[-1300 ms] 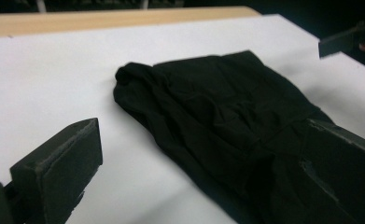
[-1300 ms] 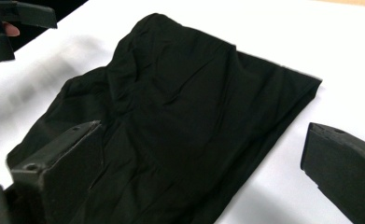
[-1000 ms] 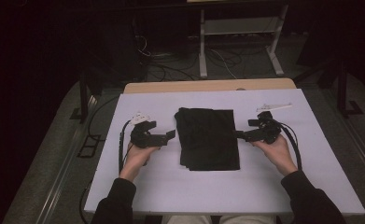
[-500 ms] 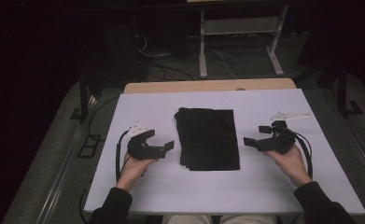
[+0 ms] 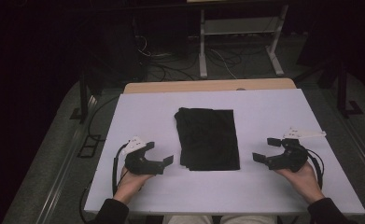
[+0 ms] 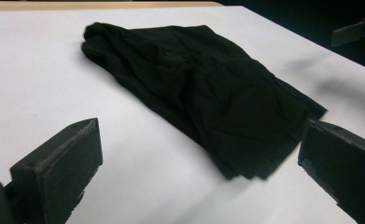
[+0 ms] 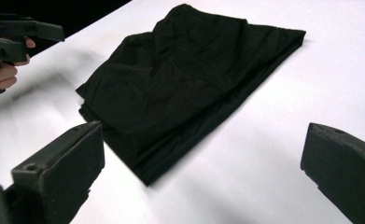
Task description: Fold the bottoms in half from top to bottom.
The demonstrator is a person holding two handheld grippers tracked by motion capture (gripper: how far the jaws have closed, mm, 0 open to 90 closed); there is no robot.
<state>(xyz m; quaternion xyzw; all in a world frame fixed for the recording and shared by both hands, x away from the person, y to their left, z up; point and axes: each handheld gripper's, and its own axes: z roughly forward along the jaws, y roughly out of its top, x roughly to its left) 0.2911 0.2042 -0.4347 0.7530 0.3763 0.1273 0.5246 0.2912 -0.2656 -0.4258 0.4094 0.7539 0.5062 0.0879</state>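
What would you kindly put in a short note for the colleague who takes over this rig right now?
Left gripper: open, holding nothing, just left of the cloth's near corner.
Right gripper: open, holding nothing, to the right of the cloth and clear of it.
Black folded cloth: lies flat in a neat rectangle mid-table on the white table, a few wrinkles at its far end.
Done: the cloth looks folded.
Left: probably nothing but a further fold or tidying; neither gripper touches it.

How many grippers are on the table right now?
2. The left gripper sits left of the folded black cloth; the right gripper sits right of it. Both are open, neither touching the cloth.
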